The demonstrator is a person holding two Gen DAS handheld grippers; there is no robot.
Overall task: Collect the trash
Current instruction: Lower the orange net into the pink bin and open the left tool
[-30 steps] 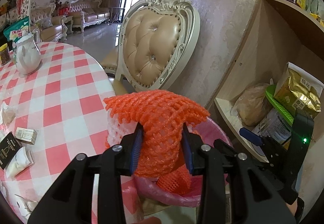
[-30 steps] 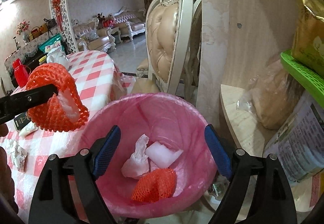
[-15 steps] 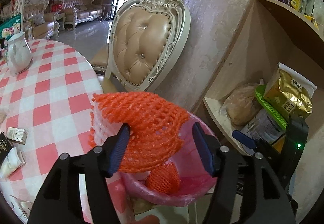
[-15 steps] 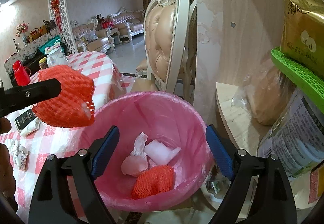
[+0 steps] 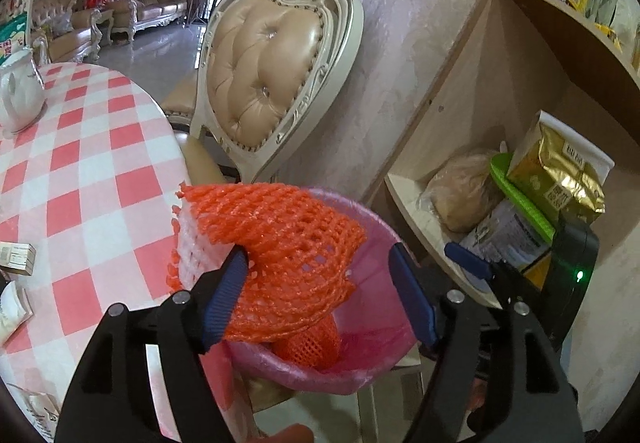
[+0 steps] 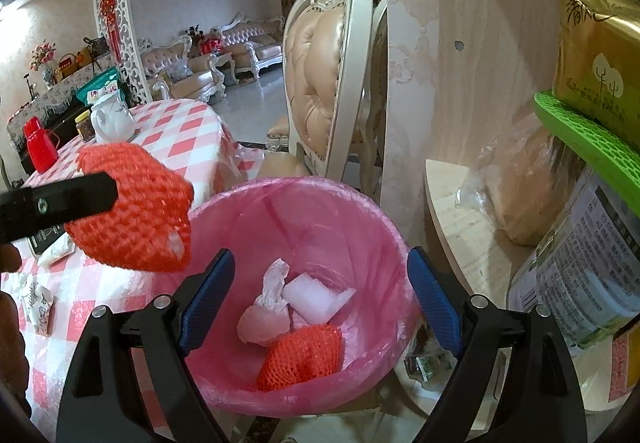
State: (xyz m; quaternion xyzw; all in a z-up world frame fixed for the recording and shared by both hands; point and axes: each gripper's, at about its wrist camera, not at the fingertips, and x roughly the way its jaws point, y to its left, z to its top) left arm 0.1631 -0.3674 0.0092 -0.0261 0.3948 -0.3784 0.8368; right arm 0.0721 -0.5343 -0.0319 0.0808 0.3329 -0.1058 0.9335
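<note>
L gripper (image 5: 316,295) jaws opening, orange foam net (image 5: 276,243) loose btwn them, resting vs near-side pad, over pink bin (image 6: 304,203) rim's near edge; R gripper (image 6: 320,303) spread, empty.

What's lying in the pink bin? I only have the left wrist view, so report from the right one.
Observer: Beside an orange net at the bottom lie a crumpled white wrapper and a white foam piece.
Operator: Report the right tongs.
Observer: The right tongs are open and empty, above the pink bin.
Operator: Place the net I'm releasing.
Observer: The left tongs are opening with the second net between them; it appears mostly left of the bin's rim.
</note>
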